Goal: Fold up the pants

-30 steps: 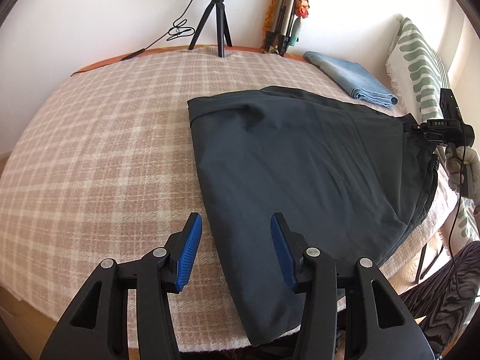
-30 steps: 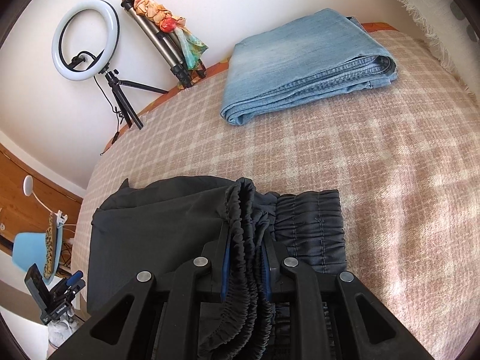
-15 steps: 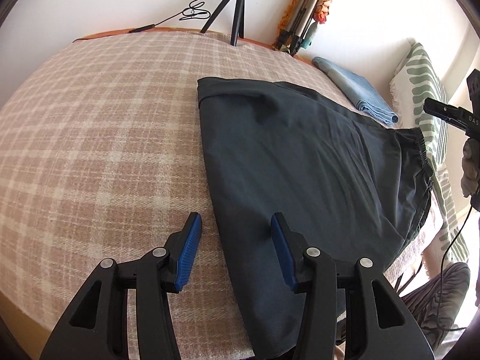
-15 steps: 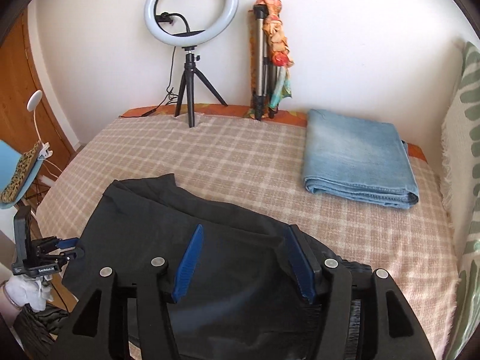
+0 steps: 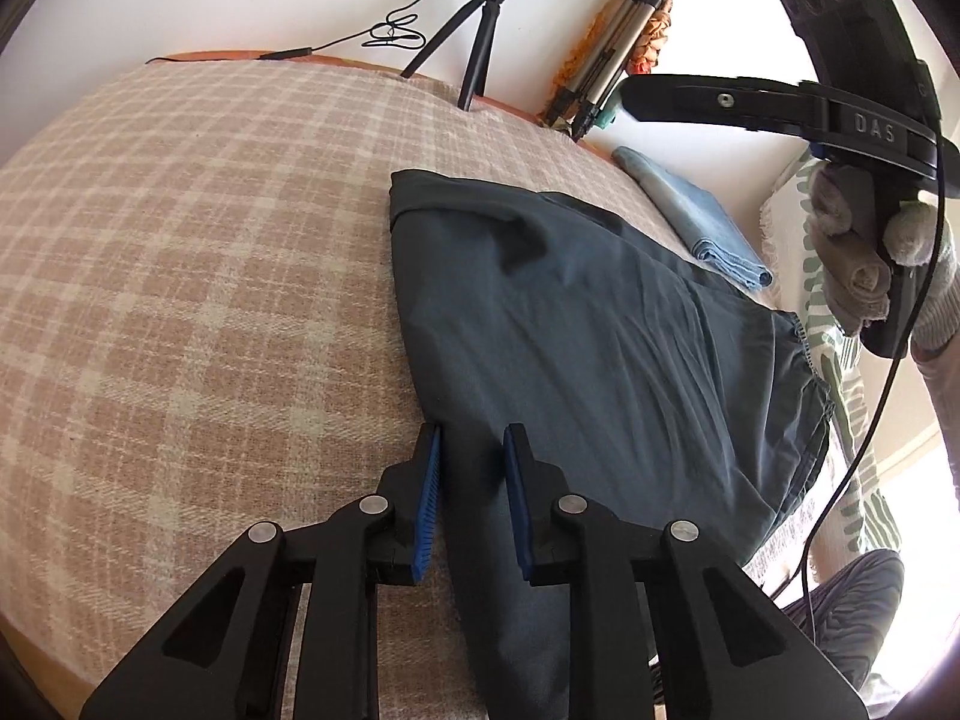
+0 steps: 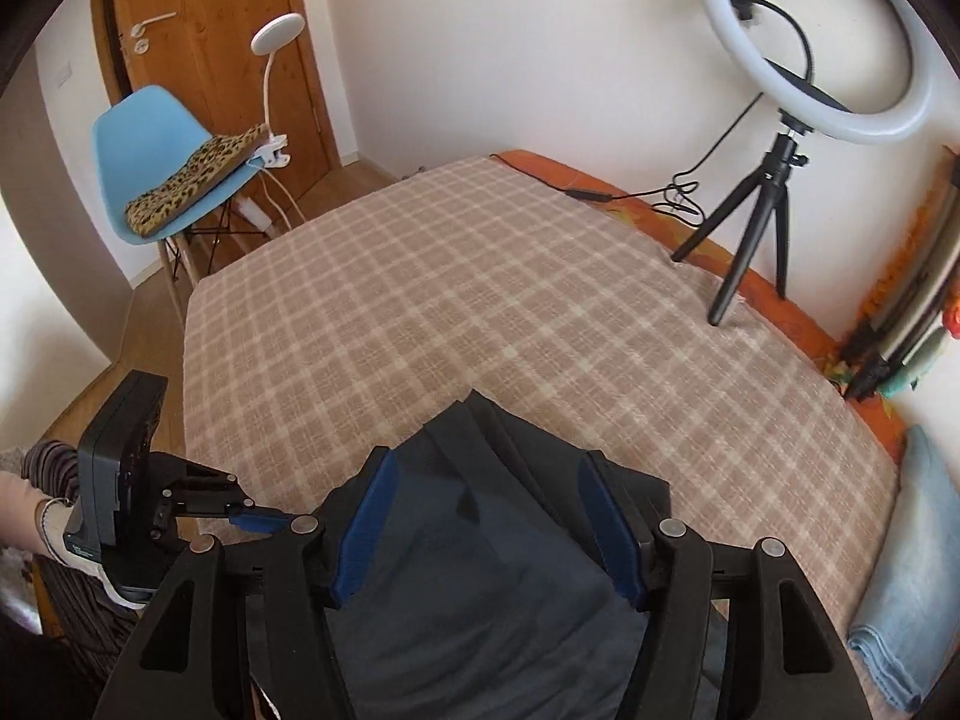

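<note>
One fold looks done: my left gripper has just been closing on the pants edge, seemingly pinched, my right gripper hovering open above them.

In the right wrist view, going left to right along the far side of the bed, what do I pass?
Blue chair → white clip lamp → ring light on its tripod → folded tripod against the wall.

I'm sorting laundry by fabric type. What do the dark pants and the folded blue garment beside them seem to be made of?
Dark pants: likely a thin, matte woven cotton or synthetic; it lies in soft shallow wrinkles with a gathered elastic waistband. Folded blue garment: looks like denim, with a faded light-blue wash and thick, stiff folded edges.
</note>
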Motion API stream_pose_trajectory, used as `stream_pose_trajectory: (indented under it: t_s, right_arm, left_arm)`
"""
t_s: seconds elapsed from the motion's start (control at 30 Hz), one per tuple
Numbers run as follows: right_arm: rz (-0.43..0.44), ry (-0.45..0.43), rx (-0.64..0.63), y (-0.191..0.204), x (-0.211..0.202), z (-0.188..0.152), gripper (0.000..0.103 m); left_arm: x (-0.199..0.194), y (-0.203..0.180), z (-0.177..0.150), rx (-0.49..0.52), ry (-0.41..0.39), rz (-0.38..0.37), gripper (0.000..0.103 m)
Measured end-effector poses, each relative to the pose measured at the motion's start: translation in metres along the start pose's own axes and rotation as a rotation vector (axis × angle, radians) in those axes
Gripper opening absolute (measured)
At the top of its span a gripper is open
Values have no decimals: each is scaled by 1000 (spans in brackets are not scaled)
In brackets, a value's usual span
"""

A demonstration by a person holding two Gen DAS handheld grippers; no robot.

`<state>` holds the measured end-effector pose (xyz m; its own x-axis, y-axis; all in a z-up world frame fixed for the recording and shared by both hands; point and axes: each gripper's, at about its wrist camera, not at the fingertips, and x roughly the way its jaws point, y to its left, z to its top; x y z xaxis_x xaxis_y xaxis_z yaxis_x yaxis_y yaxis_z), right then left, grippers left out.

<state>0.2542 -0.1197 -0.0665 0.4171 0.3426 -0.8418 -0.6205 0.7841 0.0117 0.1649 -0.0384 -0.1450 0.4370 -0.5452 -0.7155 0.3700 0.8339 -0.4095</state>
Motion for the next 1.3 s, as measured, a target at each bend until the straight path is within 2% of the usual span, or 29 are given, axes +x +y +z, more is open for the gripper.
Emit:
stream_pose_trajectory:
  t_s: [0.1, 0.2, 0.33, 0.43, 0.53, 0.6, 0.67, 0.73, 0.83, 0.93, 1.0, 1.03, 1.07, 1.1, 1.17, 1.3]
  right_arm:
    - [-2, 116, -93, 13, 45, 14, 56]
    - [-3, 211, -125, 16, 83, 24, 55]
    - [12, 270, -169, 21, 112, 31, 54]
    - [-12, 321, -219, 25, 129, 30, 48]
    - [-24, 356, -245, 27, 139, 27, 35]
    - [-35, 340, -235, 27, 137, 28, 9]
    - [-43, 317, -173, 19, 134, 34, 5]
    - [-56, 295, -116, 5, 131, 41, 0]
    - [-53, 263, -31, -16, 130, 46, 0]
    - [-32, 229, 58, -31, 125, 46, 0]
    - [-10, 209, 72, -33, 120, 45, 3]
    - [1, 203, 64, -31, 117, 45, 3]
    - [21, 206, 49, -28, 116, 46, 10]
    - [47, 211, 33, -24, 114, 48, 35]
    - [81, 216, -35, -7, 113, 52, 37]
    - [46, 311, -213, 28, 132, 57, 37]
  left_arm:
    - [0, 0, 0, -1, -6, -9, 14]
    - [0, -4, 0, 29, -14, 4, 13]
    - [0, -11, 1, 75, -24, 17, 12]
    - [2, -10, 3, 69, -24, 11, 11]
    - [1, -12, 3, 92, -30, 19, 9]
    - [1, -15, 2, 105, -30, 16, 6]
    - [0, -19, -2, 122, -21, -12, 4]
    - [-1, -29, -7, 168, -24, 0, 4]
    - [-4, -38, -10, 211, -30, 7, 4]
    - [-7, -36, -10, 202, -33, 4, 4]
    - [-11, -34, -10, 188, -38, 1, 4]
    - [-12, -33, -10, 189, -42, 5, 4]
    - [-12, -33, -10, 192, -45, 8, 4]
    - [-11, -33, -10, 189, -45, 8, 4]
    - [-9, -35, -10, 181, -40, -1, 4]
    - [-8, -42, -9, 216, -47, 8, 4]
